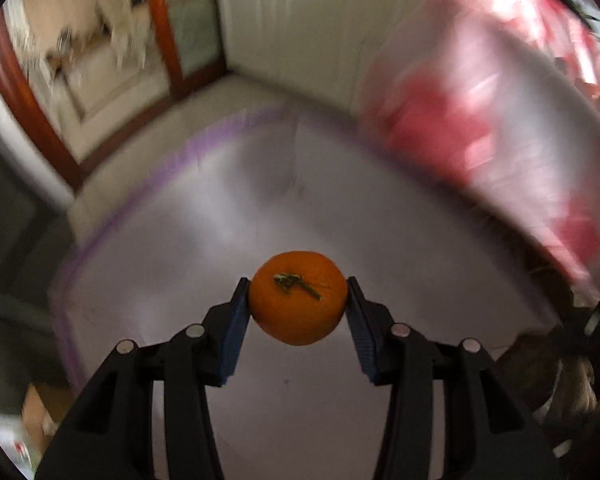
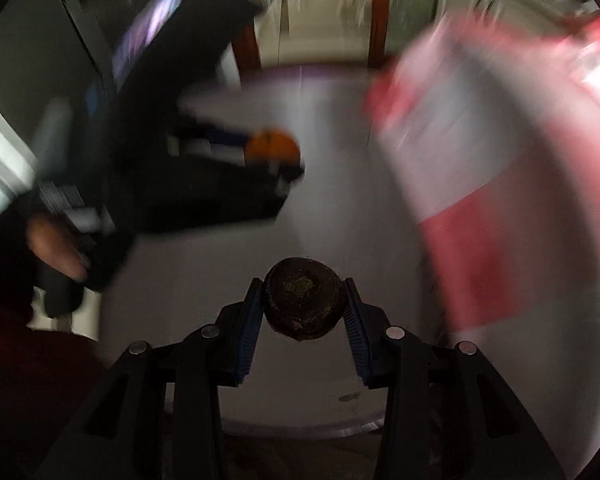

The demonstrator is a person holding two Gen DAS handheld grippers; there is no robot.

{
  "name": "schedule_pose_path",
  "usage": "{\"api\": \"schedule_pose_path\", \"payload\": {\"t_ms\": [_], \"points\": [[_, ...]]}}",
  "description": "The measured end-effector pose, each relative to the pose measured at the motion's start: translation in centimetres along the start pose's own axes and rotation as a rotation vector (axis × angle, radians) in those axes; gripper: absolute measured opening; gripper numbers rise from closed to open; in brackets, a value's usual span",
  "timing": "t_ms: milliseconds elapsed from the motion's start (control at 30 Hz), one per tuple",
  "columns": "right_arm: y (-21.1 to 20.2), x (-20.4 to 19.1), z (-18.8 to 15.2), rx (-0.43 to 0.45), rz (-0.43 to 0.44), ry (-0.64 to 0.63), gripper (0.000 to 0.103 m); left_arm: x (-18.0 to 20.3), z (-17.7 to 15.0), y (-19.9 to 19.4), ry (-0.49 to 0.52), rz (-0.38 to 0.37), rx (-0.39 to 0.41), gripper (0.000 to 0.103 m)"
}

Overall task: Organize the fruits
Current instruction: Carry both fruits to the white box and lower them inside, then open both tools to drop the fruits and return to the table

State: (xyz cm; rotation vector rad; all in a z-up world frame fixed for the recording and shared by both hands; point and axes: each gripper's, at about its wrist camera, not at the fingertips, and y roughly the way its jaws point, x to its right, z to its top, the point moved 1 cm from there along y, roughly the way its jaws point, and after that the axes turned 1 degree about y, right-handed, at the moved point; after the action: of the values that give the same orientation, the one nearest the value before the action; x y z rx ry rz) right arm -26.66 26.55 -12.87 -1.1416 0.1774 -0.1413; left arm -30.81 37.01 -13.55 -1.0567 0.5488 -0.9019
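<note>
My left gripper point(image 1: 298, 298) is shut on an orange point(image 1: 298, 298) with a green stem stub, held above a white table point(image 1: 260, 208) with a purple border. My right gripper point(image 2: 304, 306) is shut on a dark brown round fruit point(image 2: 304, 306) above the same table point(image 2: 332, 168). In the right wrist view the left gripper point(image 2: 274, 156) shows at the left, blurred, with the orange point(image 2: 274, 146) between its fingers and a hand on its handle.
A red and white plastic bag point(image 1: 480, 120) stands on the right of the table; it also shows in the right wrist view point(image 2: 480, 152). Behind are a cream sofa point(image 1: 300, 32) and brown wooden posts point(image 1: 162, 20). Both views are motion-blurred.
</note>
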Motion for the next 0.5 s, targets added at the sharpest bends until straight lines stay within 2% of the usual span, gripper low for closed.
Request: {"api": "schedule_pose_path", "payload": {"t_ms": [67,133,233,300,500], "points": [[3.4,-0.6,0.4,-0.096,-0.004,-0.021,0.040,-0.7,0.0,2.8,-0.053,0.031,-0.101,0.047],[5.4,-1.2,0.7,-0.151,-0.030,-0.058,0.040,-1.5,0.0,5.2,-0.109,0.074,-0.182,0.047],[8.1,-1.4,0.8,-0.234,-0.038,-0.059,0.040,-2.3,-0.3,7.4,-0.153,0.117,-0.245,0.048],[9.0,-1.4,1.0,-0.285,-0.027,-0.045,0.040,-2.8,-0.6,8.2,-0.170,0.136,-0.260,0.048],[9.0,-2.2,1.4,-0.288,-0.037,-0.051,0.042,-3.3,-0.5,7.7,-0.176,0.127,-0.230,0.050]]}}
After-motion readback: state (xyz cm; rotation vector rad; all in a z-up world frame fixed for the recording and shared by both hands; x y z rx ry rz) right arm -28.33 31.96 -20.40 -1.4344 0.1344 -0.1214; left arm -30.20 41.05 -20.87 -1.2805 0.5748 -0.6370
